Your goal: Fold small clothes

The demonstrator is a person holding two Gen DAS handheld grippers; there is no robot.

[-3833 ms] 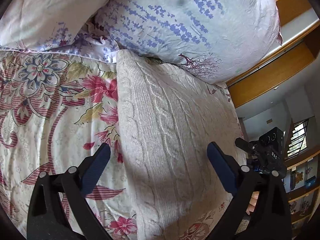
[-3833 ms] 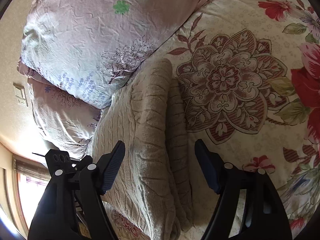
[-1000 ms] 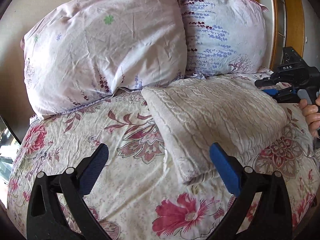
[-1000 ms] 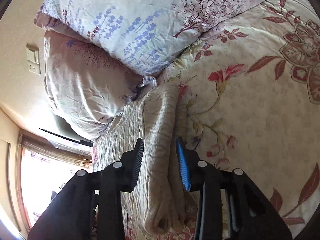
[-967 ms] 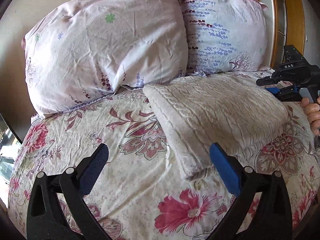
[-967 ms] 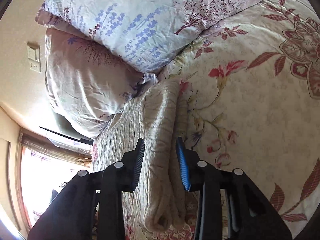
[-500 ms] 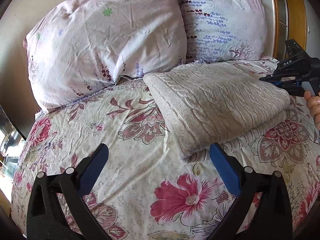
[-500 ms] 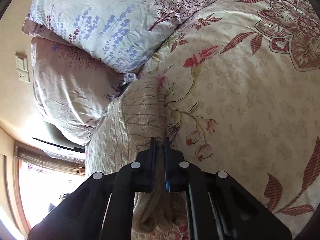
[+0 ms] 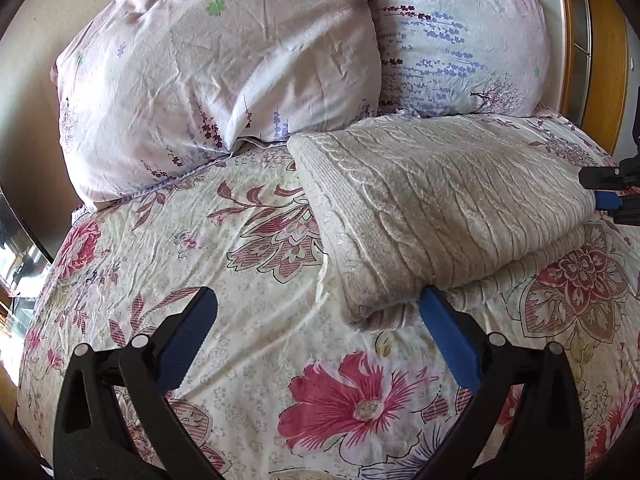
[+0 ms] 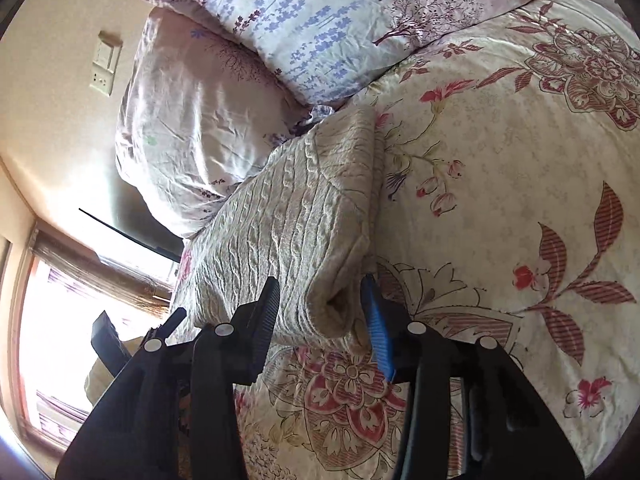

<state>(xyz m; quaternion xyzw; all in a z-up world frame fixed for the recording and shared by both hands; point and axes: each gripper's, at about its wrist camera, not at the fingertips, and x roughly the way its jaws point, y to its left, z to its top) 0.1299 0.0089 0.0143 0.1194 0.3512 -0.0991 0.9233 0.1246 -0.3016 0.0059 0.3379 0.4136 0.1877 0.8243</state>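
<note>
Right hand-held gripper (image 10: 320,312) has its jaws opening around the folded sweater's (image 10: 296,216) near corner, pads no longer pressing it. Left hand-held gripper (image 9: 316,324) stands wide apart and empty, its right finger just beside the sweater's other end. The sweater lies folded on the bed (image 9: 224,280), touching the pillows (image 9: 224,60). Pulling back carelessly could snag the loose knit and drag the top layer open. Pillows block the far side; open quilt lies toward both grippers.
</note>
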